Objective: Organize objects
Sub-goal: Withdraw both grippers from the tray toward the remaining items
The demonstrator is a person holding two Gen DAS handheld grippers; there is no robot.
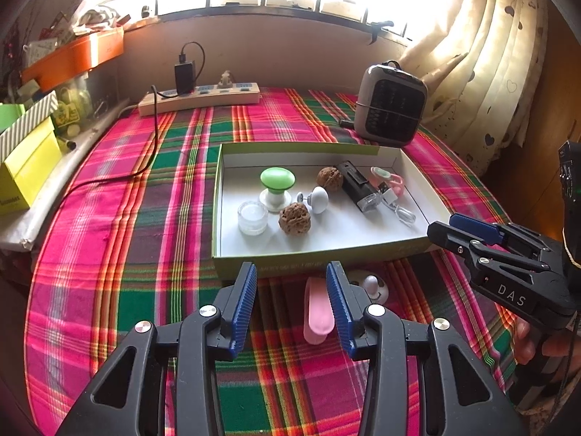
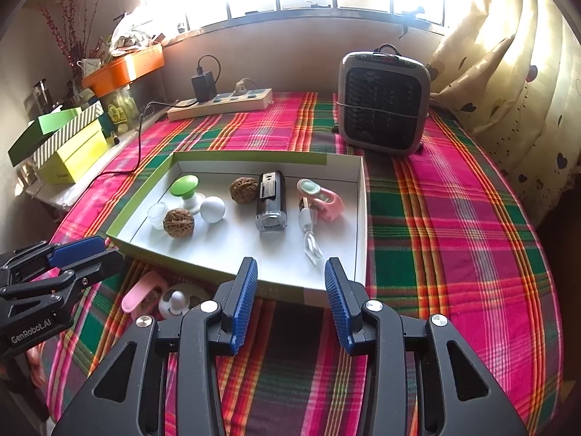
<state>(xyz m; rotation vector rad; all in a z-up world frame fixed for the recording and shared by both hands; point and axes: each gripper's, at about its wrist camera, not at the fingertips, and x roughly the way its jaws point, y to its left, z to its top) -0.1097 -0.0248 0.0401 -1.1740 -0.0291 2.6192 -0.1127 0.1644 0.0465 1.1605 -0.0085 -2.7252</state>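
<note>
On the plaid tablecloth [image 1: 145, 218] sits a shallow green box [image 1: 319, 259] with a white inside, and most of the small things are already lying in it. Toward its left side stand a green-topped knob [image 1: 277, 178], a small clear jar [image 1: 253, 217], a white knob [image 1: 319, 199] and a walnut [image 1: 295, 219]; a second walnut [image 1: 329, 178] lies further back. To the right of these rest a black gadget with a clear end [image 1: 357, 190], a white cable [image 1: 403, 212] and a pink clip [image 2: 321, 200], which lies nearest the right wall of the box.

Two things lie outside the box, on the cloth just before its near wall: a pink silicone strip [image 1: 317, 312] and, beside it, a round white piece with a small peg [image 1: 372, 285].

Over that spot hangs the left gripper [image 1: 292, 272], its blue-ribbed jaws apart with nothing between them; the pink strip shows on the cloth below the gap. Beside it, the right gripper [image 2: 290, 269] hangs over the near right corner of the box, its jaws likewise apart and empty, the end of the white cable showing beyond them.

At the back of the table are a power strip [image 1: 199, 99] with a black charger [image 1: 185, 76] plugged in, and a grey fan heater [image 2: 383, 103] by the curtain [image 2: 508, 72].
</note>
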